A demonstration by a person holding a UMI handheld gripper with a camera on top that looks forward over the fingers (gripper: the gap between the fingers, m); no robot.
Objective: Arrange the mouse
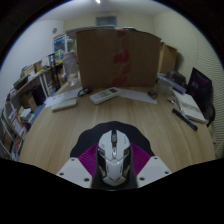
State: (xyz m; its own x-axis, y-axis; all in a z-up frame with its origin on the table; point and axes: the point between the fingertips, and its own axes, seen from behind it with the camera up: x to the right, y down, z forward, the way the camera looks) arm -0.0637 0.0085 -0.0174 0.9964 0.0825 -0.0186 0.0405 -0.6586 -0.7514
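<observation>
Large brown cardboard box [117, 58] standing upright at far side of light wooden tabletop [70, 130], contents not visible, only its flat face with faint reddish marks showing. Cluttered shelving unit [22, 105] along one side, packed with small mixed items too small to name. Flat white keyboard-like slab [104, 95] lying on the wood just before the box, exact type hard to make out. Another pale flat object [63, 101] beside it toward the shelving, unidentifiable. Long white strip-shaped item [139, 95] on the other side of the slab, also unclear. Dark monitor-like panel [202, 90] and stacked papers or books [188, 107] at opposite side of the table, partly cut off. White and grey computer mouse [113, 156] with dark scroll wheel sitting between the two fingers of the handheld gripper [113, 168], long axis pointing away toward the box. Magenta pads [88, 160] showing at either side of the mouse body, pressed close against its flanks, no gap discernible, so held in a narrow grasp. Rear end of mouse hidden low between the fingers; underside contact with tabletop not determinable. Mouse well apart from the box and the keyboard-like slab, nearer the table's front portion.
</observation>
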